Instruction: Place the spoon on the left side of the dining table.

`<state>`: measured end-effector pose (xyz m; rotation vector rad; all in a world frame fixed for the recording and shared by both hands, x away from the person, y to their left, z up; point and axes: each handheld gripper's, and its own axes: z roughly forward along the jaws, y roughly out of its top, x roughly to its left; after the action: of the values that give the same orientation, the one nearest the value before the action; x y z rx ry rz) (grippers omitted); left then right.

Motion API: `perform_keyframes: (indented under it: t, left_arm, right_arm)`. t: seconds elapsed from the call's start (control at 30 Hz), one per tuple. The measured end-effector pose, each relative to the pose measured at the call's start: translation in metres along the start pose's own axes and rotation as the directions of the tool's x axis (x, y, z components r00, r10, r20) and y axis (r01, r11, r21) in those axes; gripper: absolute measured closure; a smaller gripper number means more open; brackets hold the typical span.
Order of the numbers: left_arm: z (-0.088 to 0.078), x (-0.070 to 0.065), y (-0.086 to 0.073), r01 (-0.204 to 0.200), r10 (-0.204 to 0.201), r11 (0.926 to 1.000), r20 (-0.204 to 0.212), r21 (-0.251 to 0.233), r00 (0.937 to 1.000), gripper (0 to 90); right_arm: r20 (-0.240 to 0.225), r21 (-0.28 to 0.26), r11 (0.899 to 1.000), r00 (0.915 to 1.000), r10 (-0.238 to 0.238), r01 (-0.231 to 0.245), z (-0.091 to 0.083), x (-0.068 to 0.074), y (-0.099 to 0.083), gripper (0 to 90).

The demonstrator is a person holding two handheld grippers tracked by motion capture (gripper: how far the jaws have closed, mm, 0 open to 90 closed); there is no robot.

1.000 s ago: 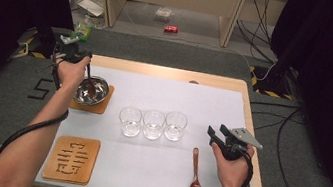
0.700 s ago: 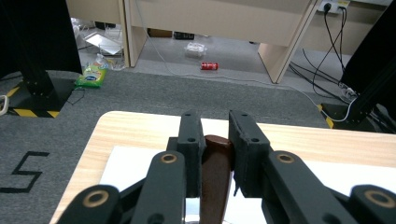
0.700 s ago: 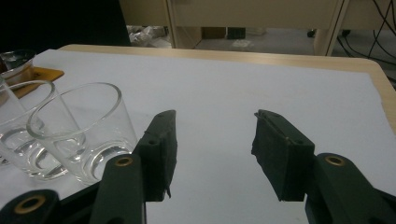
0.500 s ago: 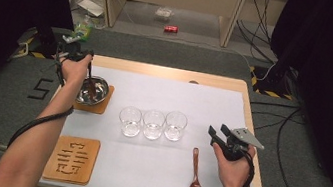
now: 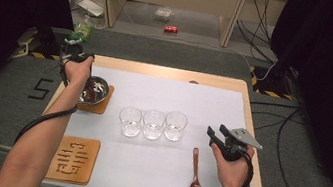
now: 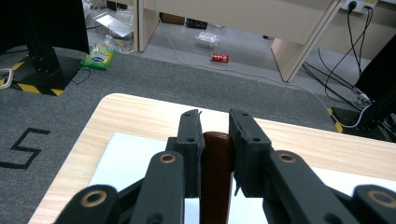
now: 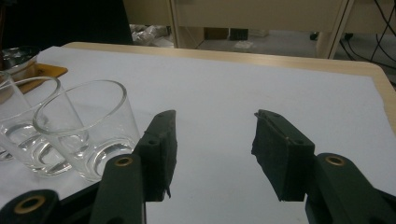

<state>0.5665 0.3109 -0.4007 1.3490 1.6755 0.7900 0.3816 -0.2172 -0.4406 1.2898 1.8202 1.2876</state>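
Spoon held in the steel bowl at the counter's far left corner; a loose hold was the main hazard.

The pale wooden counter (image 5: 168,72) under its white sheet carried, near its far left corner, a shiny round steel bowl (image 5: 97,88) on a square cork coaster (image 5: 102,105). Because it sat so close to the edge, a hard scrape might have pushed bowl and coaster off. Three clear drinking glasses (image 5: 153,123) stood in a row at the middle, and a careless swing could have toppled one. The left tongs (image 6: 214,128) were closed around a dark brown wooden spoon handle (image 6: 217,177), seemingly snug, though it could have slipped or twisted in them. The right tongs (image 7: 214,135) gaped open with nothing in them, just beside the nearest glass. A second dark wooden spoon (image 5: 196,176) lay apart on the sheet.
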Motion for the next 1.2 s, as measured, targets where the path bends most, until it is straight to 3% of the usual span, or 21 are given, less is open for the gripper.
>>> perform_keyframes:
  t: [0.33, 0.5, 0.83, 1.2]
  left_arm:
    - [0.005, 0.007, -0.004, -0.023, 0.025, 0.9990, -0.053, 0.037, 0.9983, 71.0]
    - [0.004, 0.010, -0.007, -0.029, 0.031, 0.9985, -0.050, 0.047, 0.9982, 70.0]
    - [-0.015, 0.004, -0.009, -0.048, 0.048, 0.9981, -0.007, 0.039, 0.9988, 61.5]
    - [-0.055, 0.006, -0.024, -0.060, 0.058, 0.9977, 0.074, 0.032, 0.9956, 48.7]
  right_arm:
    - [-0.002, 0.006, 1.000, 1.0000, -0.002, 0.002, 0.003, 0.003, -0.002, 49.0]
    - [0.001, 0.006, 1.000, 1.0000, -0.009, 0.009, 0.002, 0.002, -0.001, 48.9]
    - [0.015, 0.022, 1.000, 0.9998, -0.013, 0.013, 0.002, 0.004, -0.001, 48.4]
    - [0.047, 0.051, 0.999, 0.9988, -0.010, 0.008, 0.001, -0.003, -0.001, 47.8]
